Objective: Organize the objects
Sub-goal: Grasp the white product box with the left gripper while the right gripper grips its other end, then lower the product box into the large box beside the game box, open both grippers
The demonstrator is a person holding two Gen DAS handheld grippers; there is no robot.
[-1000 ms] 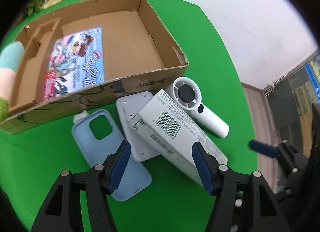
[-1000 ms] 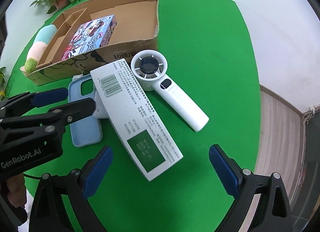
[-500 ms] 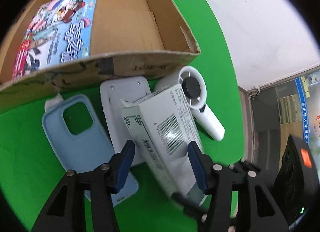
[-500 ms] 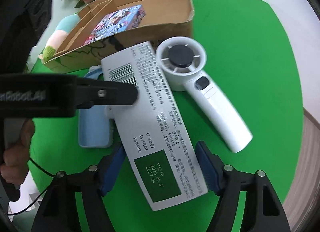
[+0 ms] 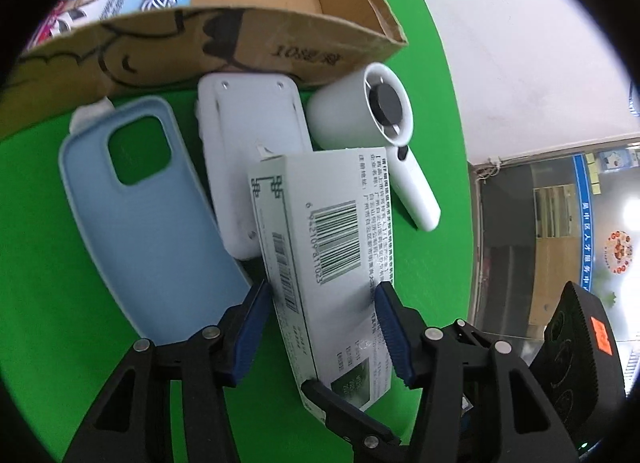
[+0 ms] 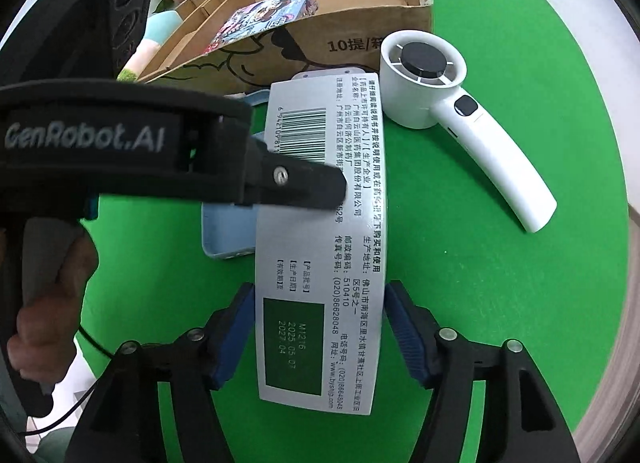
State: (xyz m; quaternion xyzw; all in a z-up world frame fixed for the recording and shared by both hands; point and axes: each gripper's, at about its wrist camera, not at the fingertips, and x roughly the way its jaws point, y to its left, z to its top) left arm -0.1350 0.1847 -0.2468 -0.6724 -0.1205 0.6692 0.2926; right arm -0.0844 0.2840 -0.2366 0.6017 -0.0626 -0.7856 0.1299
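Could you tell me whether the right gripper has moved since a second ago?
Yes. The right gripper has come down toward the green table onto the long white box, its jaws closing in to the box's sides.

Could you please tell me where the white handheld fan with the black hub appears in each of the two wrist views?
Left wrist view: the white handheld fan with the black hub lies upper right of centre, its handle running down to the right.
Right wrist view: the fan lies upper right, its handle curving toward the right edge.
Shared landmark: the brown cardboard box just behind the fan's head.
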